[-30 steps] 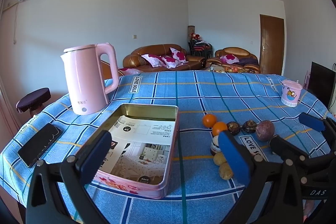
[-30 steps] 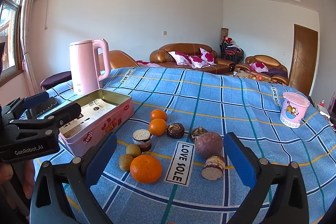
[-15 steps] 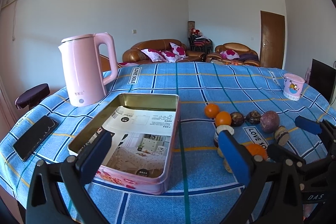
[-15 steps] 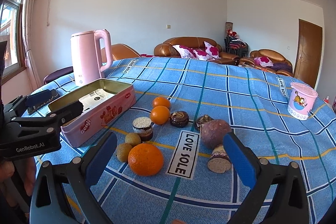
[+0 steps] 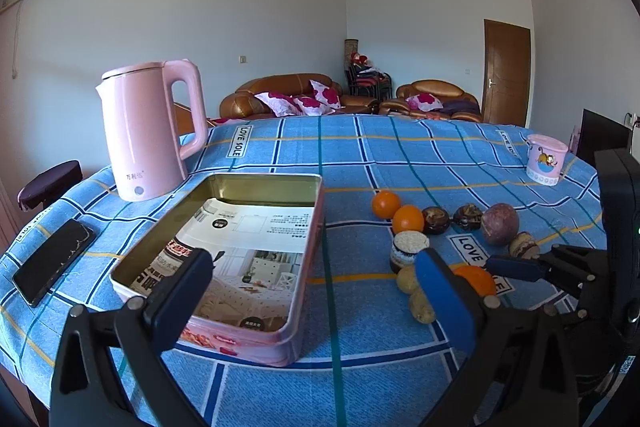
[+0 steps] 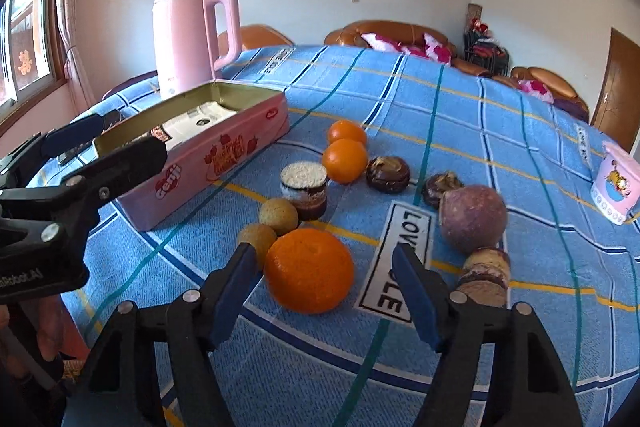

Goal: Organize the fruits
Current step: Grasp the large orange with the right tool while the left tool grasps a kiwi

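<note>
Right gripper (image 6: pixel 324 283) jaws closing, large round orange (image 6: pixel 309 270) between, not yet pressed; left gripper (image 5: pixel 316 291) spread wide over open pink tin (image 5: pixel 304 307). Blue checked tablecloth (image 6: pixel 460 115), pink kettle (image 5: pixel 150 129), brown sofas (image 5: pixel 280 95) seen beyond.

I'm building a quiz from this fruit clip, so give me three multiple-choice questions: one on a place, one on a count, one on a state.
1. Where does the kettle stand?
A. behind the tin
B. inside the tin
C. beside the cup

2. How many oranges lie on the table?
A. one
B. three
C. five

3. The tin is:
A. lidded
B. open, with only printed paper inside
C. full of fruit

Answers: 1 A, the kettle rises beyond the tin's far end. 2 B, a big orange plus two small ones. 3 B, no lid, no fruit.
</note>
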`<state>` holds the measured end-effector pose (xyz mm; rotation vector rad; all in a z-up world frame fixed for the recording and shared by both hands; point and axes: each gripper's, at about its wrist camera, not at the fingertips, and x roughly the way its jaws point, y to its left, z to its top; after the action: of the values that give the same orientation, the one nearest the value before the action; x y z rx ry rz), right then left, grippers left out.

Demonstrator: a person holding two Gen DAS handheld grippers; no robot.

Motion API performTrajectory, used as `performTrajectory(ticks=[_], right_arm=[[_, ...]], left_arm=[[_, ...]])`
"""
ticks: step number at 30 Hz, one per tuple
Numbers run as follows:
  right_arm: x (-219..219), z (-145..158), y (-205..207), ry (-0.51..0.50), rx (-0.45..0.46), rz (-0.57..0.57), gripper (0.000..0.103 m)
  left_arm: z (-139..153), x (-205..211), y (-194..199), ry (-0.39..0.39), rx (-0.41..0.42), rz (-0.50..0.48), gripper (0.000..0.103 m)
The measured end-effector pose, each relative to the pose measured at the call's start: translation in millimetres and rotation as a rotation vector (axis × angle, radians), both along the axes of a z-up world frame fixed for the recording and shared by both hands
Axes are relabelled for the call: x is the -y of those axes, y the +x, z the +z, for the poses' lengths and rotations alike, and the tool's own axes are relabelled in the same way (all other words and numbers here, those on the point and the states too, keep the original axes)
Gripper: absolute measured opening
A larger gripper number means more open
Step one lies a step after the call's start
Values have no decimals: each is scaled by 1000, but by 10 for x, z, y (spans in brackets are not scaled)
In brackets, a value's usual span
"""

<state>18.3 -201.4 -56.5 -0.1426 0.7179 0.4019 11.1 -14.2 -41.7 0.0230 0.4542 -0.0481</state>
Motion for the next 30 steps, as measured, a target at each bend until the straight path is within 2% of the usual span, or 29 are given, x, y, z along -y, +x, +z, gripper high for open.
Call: performTrajectory(ticks=[2, 3, 7, 9, 11, 14, 16, 18, 22, 26, 27, 30], right_arm=[[-3, -21, 3, 4, -16, 15, 56], [-2, -27, -8, 13, -21, 26, 48], [123, 19, -82, 69, 12, 8, 48], [169, 37, -112, 60, 42, -27, 48], [226, 51, -132, 44, 67, -62, 48], [340, 72, -116, 62, 75, -111, 48], [402, 87, -103, 86, 76, -124, 48], [421, 94, -99, 97, 75, -126, 48], [454, 101, -88, 117, 67, -120, 48], [412, 84, -84, 104, 58, -107, 48], [402, 81, -86, 96, 57, -105, 48], [378, 74, -96, 82, 62, -98, 48]], left_arm=[[-1, 28, -5, 4, -2, -10, 102], [-1, 47, -11, 6, -2, -17, 102], [-9, 127, -9, 11, -7, -45, 95], [-38, 200, 10, 16, -25, -74, 86], [-85, 286, 56, 22, -57, -104, 81], [-161, 418, 143, 26, -114, -151, 64], [-224, 474, 214, 23, -157, -170, 62], [-283, 497, 268, 0, -199, -187, 61], [-368, 563, 344, 13, -254, -211, 56], [-447, 583, 449, -3, -322, -237, 32], [-452, 578, 453, -11, -325, -242, 29], [-435, 567, 417, -17, -310, -246, 29]])
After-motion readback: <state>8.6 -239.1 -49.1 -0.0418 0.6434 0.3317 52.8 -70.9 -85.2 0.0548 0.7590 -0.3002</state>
